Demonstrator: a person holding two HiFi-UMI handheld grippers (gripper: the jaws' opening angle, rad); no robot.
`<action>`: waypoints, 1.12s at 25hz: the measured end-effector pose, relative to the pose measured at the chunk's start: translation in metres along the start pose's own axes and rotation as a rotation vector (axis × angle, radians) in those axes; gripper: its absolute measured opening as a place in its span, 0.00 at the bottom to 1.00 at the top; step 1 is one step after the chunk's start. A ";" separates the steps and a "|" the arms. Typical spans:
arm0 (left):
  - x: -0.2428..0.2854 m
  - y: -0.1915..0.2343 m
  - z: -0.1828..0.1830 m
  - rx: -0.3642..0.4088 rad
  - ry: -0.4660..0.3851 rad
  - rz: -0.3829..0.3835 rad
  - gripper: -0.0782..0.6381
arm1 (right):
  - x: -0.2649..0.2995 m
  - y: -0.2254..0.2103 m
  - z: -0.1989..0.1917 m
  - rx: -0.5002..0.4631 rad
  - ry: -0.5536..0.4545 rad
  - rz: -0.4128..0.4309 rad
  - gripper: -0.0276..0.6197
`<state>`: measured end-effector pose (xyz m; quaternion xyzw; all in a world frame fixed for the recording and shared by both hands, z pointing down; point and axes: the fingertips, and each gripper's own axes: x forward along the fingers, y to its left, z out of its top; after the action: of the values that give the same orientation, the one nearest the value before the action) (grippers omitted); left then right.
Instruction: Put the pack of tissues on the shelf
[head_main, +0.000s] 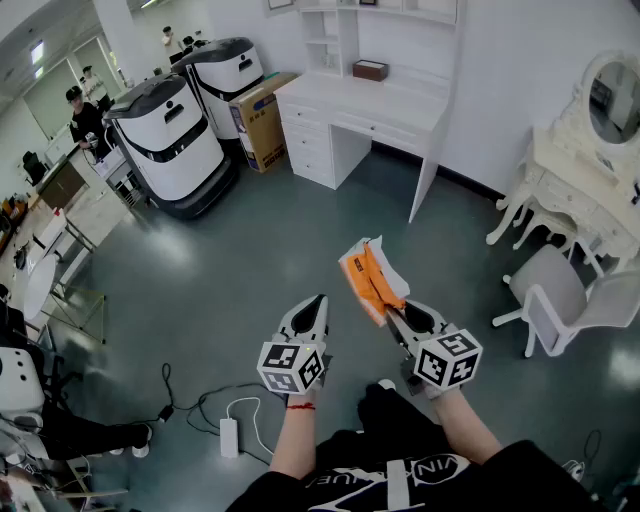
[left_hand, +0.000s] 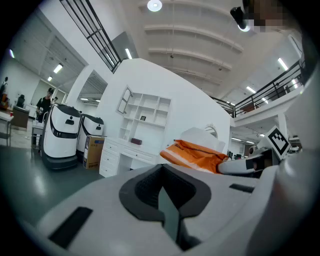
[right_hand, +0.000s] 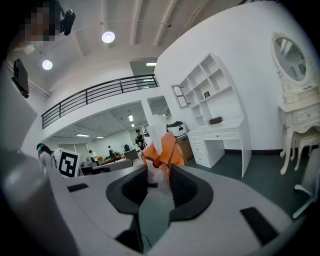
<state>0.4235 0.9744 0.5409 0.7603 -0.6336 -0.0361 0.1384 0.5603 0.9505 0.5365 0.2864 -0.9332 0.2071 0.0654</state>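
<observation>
The right claw (head_main: 393, 312) gripped the pack of tissues (head_main: 368, 278) mid-frame, over the floor (head_main: 250, 260). The left claw (head_main: 314, 304) was closed and empty. The shelf (head_main: 330, 40) stood well apart at upper centre, so the placing was all left.

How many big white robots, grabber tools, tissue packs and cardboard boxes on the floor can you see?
Big white robots: 2
Grippers, the left gripper and the right gripper: 2
Pack of tissues: 1
Cardboard box on the floor: 1
Total: 6
</observation>
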 end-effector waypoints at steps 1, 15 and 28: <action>0.006 0.004 0.000 -0.001 -0.004 -0.002 0.12 | 0.007 -0.005 0.001 -0.011 -0.001 -0.005 0.20; 0.172 0.091 0.045 0.012 0.018 -0.002 0.12 | 0.153 -0.110 0.070 -0.091 0.030 -0.022 0.20; 0.323 0.158 0.088 0.033 -0.001 0.021 0.12 | 0.272 -0.214 0.150 -0.089 -0.004 0.006 0.20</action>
<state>0.3150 0.6202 0.5358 0.7556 -0.6423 -0.0247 0.1258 0.4546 0.5882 0.5406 0.2810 -0.9423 0.1652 0.0759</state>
